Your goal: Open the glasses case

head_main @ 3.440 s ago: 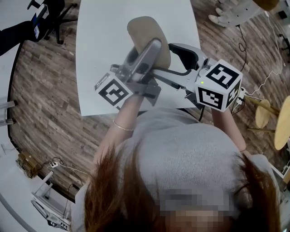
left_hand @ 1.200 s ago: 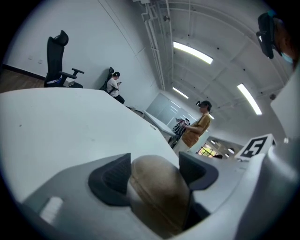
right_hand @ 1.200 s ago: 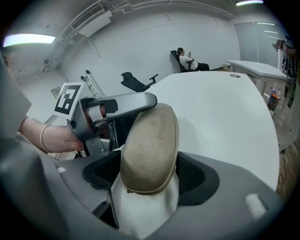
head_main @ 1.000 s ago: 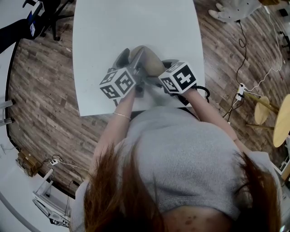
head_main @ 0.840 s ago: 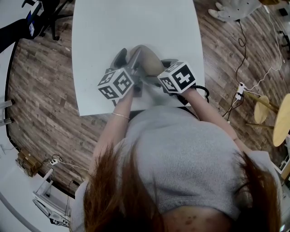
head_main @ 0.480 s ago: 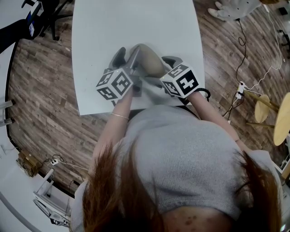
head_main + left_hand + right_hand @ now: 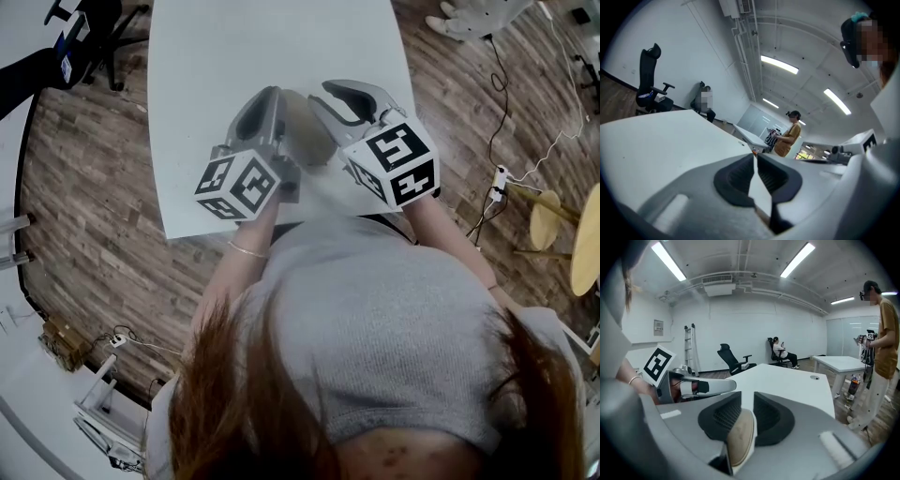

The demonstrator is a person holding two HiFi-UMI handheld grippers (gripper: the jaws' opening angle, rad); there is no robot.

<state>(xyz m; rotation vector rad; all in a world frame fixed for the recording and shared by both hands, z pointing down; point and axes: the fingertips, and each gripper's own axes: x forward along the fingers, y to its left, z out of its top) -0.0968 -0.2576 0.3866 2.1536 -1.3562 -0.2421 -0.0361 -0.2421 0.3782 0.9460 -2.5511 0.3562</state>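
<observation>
1. We hold the left gripper [image 7: 754, 158] and the right gripper [image 7: 747, 398] side by side above the near part of the white counter [image 7: 216, 56], both pointing away from us.
2. The tan glasses case [image 7: 305, 131] sits between the two grippers, taken from either side.
3. The left gripper's fingers [image 7: 733, 180] have just been closing and now stand almost together. A thin white sliver with a bit of tan at its base is wedged between them, and we take it for an edge of the case.
4. The right gripper's fingers [image 7: 771, 420] have just been closing too and leave only a narrow gap. Low between them they pinch a tan shell of the case with a white rim. It stands on edge and leans on the left-hand pad.
5. Past the fingertips the counter runs on, with wood-pattern floor [image 7: 84, 216] around it.
6. Farther off stand a black office chair [image 7: 733, 359] and a ladder [image 7: 690, 350] by the wall. There is also a seated person [image 7: 780, 352], and a standing person in a mustard top [image 7: 881, 343] beside another white table [image 7: 841, 363].
</observation>
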